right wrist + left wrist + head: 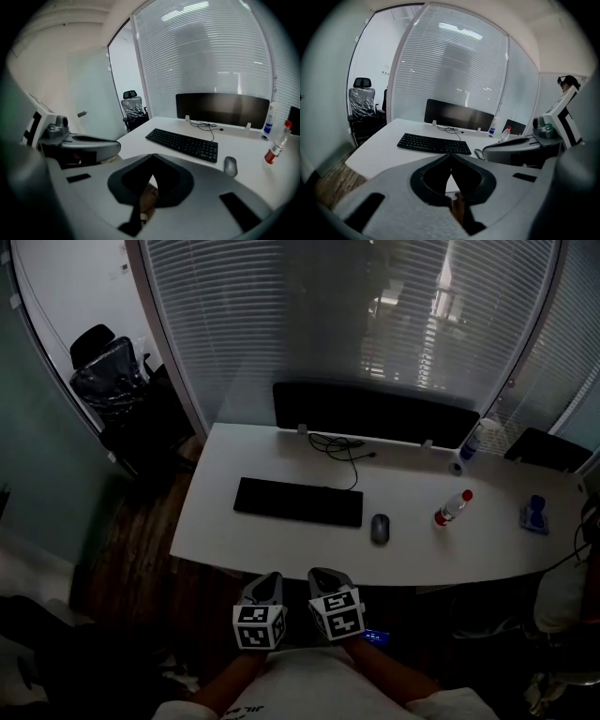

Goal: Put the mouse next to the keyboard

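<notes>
A black keyboard [298,502] lies on the white desk [281,545], and a grey mouse [379,528] rests just right of it, a small gap apart. The keyboard [433,143] and the mouse [478,153] also show in the left gripper view; the right gripper view has the keyboard [183,144] and mouse [230,166] too. My left gripper [266,589] and right gripper [327,579] hang side by side below the desk's near edge, short of the desk. Both are shut with nothing between their tips.
A dark monitor [373,412] stands at the desk's back with a cable [342,448] in front. A red-capped bottle [452,509] stands right of the mouse, a blue item [534,514] farther right. An office chair [111,371] sits at far left. Blinds cover the glass wall behind.
</notes>
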Motion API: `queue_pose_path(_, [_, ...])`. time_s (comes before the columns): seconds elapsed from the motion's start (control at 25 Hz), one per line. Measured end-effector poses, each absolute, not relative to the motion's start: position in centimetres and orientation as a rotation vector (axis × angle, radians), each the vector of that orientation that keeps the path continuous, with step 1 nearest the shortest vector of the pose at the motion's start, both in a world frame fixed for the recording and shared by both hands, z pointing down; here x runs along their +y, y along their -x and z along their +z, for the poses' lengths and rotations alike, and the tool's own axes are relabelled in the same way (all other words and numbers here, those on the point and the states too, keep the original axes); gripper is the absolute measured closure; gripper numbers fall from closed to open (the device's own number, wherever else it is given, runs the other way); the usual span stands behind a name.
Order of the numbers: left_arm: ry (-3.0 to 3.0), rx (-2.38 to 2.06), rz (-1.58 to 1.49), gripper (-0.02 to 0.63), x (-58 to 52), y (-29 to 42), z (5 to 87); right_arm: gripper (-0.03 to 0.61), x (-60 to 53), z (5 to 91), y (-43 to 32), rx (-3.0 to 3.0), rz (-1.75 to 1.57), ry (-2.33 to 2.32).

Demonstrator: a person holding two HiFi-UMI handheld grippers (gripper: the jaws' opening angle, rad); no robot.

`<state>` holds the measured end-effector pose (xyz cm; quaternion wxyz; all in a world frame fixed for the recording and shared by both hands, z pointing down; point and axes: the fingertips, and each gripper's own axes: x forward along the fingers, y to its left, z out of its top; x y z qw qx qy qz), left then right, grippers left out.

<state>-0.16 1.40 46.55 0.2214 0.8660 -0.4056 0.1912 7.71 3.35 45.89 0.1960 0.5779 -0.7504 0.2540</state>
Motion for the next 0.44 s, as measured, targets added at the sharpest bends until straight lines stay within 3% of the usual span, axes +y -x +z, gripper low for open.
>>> queue_pose_path(0.44, [-2.377,-1.136,0.528,0.609,1.62,1.05,46.42,0.574,4.09,46.02,-8.04,-2.087,0.713,-1.641])
